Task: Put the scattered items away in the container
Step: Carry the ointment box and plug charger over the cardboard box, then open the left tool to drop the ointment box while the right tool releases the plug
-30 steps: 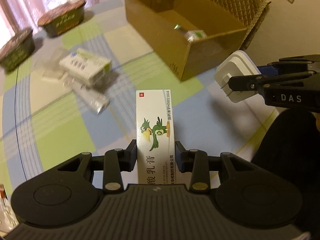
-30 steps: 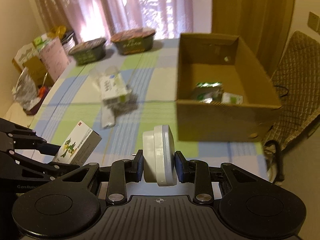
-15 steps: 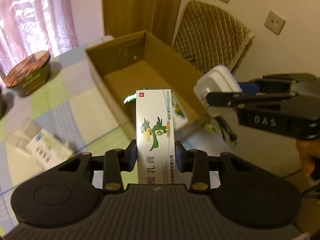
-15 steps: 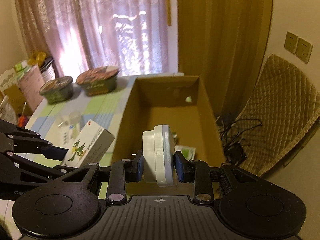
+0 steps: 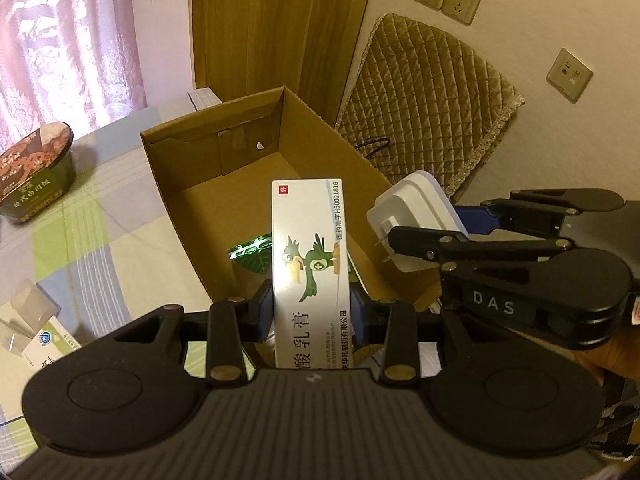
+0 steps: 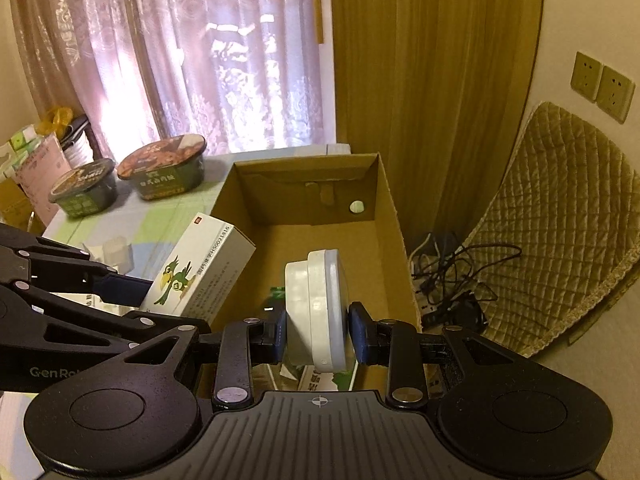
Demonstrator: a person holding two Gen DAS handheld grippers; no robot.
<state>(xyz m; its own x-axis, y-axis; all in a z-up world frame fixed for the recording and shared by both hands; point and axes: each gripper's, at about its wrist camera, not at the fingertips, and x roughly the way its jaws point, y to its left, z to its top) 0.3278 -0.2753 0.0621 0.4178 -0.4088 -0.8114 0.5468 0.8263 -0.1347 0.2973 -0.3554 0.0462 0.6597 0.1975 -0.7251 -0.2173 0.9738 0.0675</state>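
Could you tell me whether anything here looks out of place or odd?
Nothing stands out: the left gripper holds the ointment box and the right gripper the white plug-in device over the cardboard box.

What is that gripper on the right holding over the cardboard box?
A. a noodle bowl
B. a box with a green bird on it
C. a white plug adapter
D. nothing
C: the right gripper is shut on a white plug adapter above the cardboard box; the bird box is in the left gripper.
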